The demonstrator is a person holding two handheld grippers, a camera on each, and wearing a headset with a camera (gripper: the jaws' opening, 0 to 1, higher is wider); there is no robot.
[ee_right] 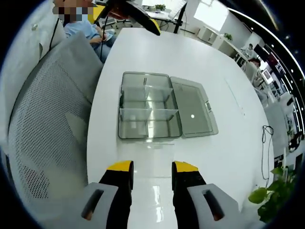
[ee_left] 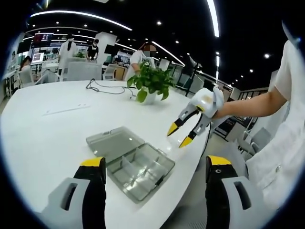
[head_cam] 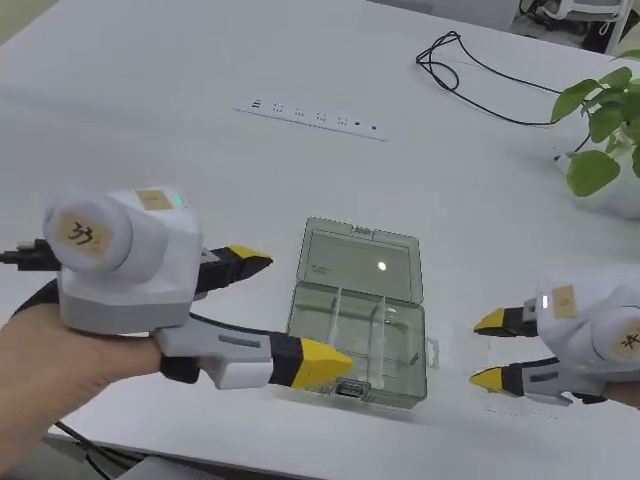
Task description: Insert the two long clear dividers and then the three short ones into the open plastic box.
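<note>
Clear plastic box [head_cam: 358,345] sits open on the white worktop [head_cam: 150,90], close to the edge nearest the person. Its lid [head_cam: 362,262] lies flat behind it, toward the middle of the worktop. Thin clear dividers [ee_right: 157,109] stand inside the box and cut it into small rooms. How many there are is hard to tell.

The left claw [head_cam: 290,312] is just to the left of the box, above the worktop. Its two yellow-tipped jaws are spread wide and hold nothing. The right claw [head_cam: 488,350] is on the other side of the box, near it but not touching. Its jaws are apart too, with nothing between them. Each claw points at the box from its own side.

Farther out on the worktop, a white power strip [head_cam: 312,115] lies flat. A black cable [head_cam: 470,72] curls beyond it, toward the far right corner. A green plant [head_cam: 603,115] stands out that way too. A grey mesh chair [ee_right: 45,119] stands by the near edge of the worktop.
</note>
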